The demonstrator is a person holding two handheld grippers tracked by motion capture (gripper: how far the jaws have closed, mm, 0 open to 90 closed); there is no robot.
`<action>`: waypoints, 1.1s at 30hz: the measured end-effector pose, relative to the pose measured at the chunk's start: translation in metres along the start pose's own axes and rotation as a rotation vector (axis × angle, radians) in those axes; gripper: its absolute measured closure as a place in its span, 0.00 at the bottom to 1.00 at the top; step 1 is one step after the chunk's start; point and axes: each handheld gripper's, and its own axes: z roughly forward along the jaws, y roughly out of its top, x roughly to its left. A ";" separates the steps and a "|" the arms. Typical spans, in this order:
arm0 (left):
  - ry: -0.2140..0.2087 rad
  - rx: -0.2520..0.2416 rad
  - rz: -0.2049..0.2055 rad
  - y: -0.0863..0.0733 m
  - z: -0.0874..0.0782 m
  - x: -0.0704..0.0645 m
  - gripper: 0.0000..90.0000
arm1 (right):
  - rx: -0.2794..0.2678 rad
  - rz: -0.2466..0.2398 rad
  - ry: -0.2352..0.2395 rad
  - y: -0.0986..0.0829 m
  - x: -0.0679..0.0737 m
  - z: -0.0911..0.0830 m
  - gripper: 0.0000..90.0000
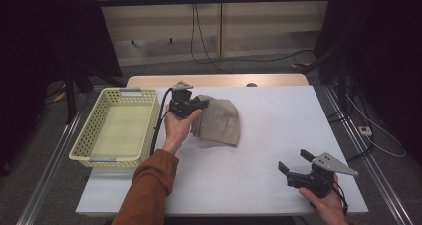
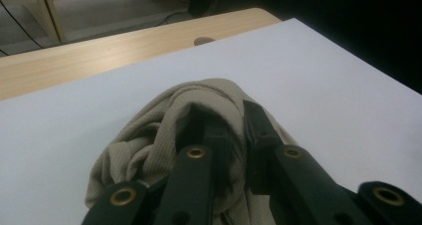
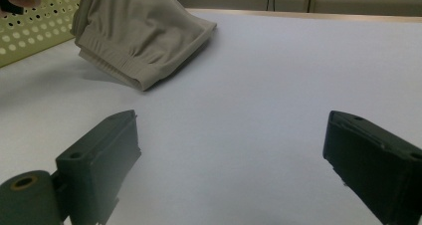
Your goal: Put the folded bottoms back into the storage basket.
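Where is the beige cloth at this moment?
In the high view, the beige cloth lies on the white table, right of the yellow basket, pinched by the left tool.

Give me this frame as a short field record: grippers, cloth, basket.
left gripper: shut on cloth, at the cloth's left edge
right gripper: open, holding nothing, near the table's front right
cloth: beige, bunched, on the white table, outside the basket
basket: pale yellow, on the left, nothing visible inside
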 end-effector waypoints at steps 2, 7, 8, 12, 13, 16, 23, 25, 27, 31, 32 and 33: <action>0.000 -0.009 0.001 0.001 -0.003 0.000 0.93 | 0.001 0.000 0.000 0.000 0.000 0.000 0.08; 0.009 -0.016 0.017 0.005 -0.009 -0.002 0.93 | 0.000 0.000 0.002 0.000 0.000 0.000 0.08; 0.007 -0.021 0.018 0.005 -0.011 -0.003 0.93 | 0.000 0.001 0.001 0.000 0.000 0.000 0.08; 0.007 -0.036 0.029 0.008 -0.017 -0.004 0.93 | 0.000 0.000 0.001 0.000 0.000 0.000 0.08; 0.008 -0.040 0.034 0.009 -0.018 -0.004 0.93 | 0.000 0.000 0.001 0.000 0.000 0.000 0.08; 0.006 -0.048 0.047 0.011 -0.023 -0.006 0.93 | 0.000 0.001 0.001 0.000 0.000 0.000 0.08; -0.003 -0.067 0.085 0.015 -0.033 -0.011 0.93 | -0.002 0.000 0.001 0.000 0.000 0.000 0.08; 0.003 -0.065 0.094 0.016 -0.035 -0.012 0.93 | -0.002 -0.001 0.001 0.000 0.000 0.000 0.08; -0.001 -0.076 0.095 0.017 -0.037 -0.013 0.93 | -0.003 -0.001 0.002 0.000 0.000 0.000 0.08; 0.002 -0.096 0.108 0.019 -0.043 -0.015 0.93 | -0.003 -0.001 0.001 0.000 0.000 0.000 0.08; 0.006 -0.098 0.110 0.019 -0.045 -0.016 0.93 | -0.002 -0.001 0.002 0.000 0.000 0.000 0.08; 0.003 -0.108 0.109 0.020 -0.047 -0.016 0.93 | -0.002 -0.002 0.001 0.000 0.000 0.000 0.08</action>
